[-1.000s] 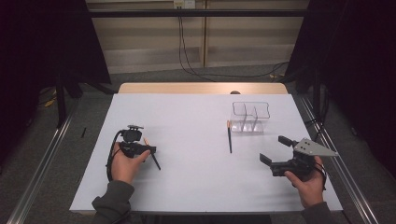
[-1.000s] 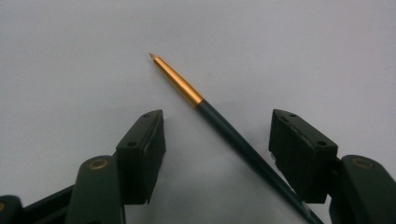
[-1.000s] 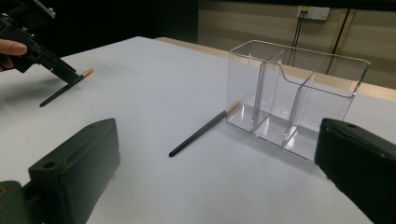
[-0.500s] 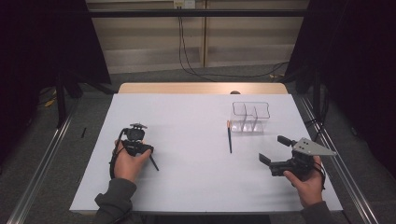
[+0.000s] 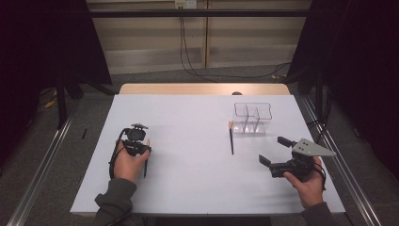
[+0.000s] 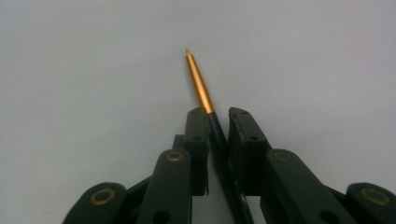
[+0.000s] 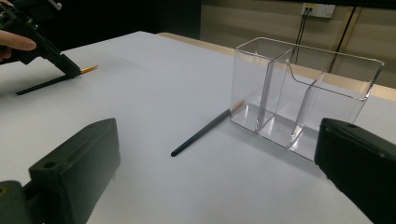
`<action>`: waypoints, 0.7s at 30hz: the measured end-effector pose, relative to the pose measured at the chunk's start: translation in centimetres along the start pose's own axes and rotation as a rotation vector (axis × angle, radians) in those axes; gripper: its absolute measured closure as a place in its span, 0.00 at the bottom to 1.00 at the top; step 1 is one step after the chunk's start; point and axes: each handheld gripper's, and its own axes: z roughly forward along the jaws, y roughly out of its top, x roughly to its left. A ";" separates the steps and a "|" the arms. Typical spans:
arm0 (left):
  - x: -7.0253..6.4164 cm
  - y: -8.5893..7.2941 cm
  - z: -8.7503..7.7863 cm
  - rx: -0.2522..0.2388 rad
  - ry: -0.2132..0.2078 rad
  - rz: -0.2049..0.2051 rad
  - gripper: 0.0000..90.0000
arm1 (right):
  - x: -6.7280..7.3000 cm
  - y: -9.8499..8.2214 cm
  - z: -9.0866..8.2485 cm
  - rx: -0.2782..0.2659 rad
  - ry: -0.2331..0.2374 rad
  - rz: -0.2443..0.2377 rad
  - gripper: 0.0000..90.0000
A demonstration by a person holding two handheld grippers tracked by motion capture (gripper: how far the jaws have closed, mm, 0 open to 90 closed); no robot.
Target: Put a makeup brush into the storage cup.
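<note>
A black pencil with a gold tip (image 6: 200, 84) lies on the white table (image 5: 188, 188) at the left. My left gripper (image 6: 217, 116) points down at it. Its jaws have just been closing and now pinch the black shaft just behind the gold part. In the high view the left gripper (image 5: 141, 151) is under the person's left hand, with the pencil's tail (image 5: 145, 165) trailing toward the person. My right gripper (image 5: 273, 149) stands open over bare table at the right, nothing between its jaws. A second black pencil (image 5: 231, 139) lies beside a clear organiser (image 5: 252, 117).
The clear organiser (image 7: 303, 88) has three compartments, and the second pencil (image 7: 205, 128) touches its near corner with its tip. In the right gripper view the left gripper (image 7: 70, 70) is at the far left. Wooden table edge (image 5: 202, 88) at the back; metal rails on both sides.
The left hand has turned slightly over its pencil, whose tail now points more straight toward the person instead of slanting right. The right hand has not moved.
</note>
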 end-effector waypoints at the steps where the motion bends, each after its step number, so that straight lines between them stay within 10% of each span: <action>1: 0.1 0.0 0.0 0.008 -0.004 0.007 0.89 | 0.0 0.0 0.0 0.000 0.006 0.003 0.00; 21: 0.4 0.3 0.1 0.027 -0.026 -0.010 0.89 | 0.0 0.2 0.6 0.004 0.020 -0.006 0.00</action>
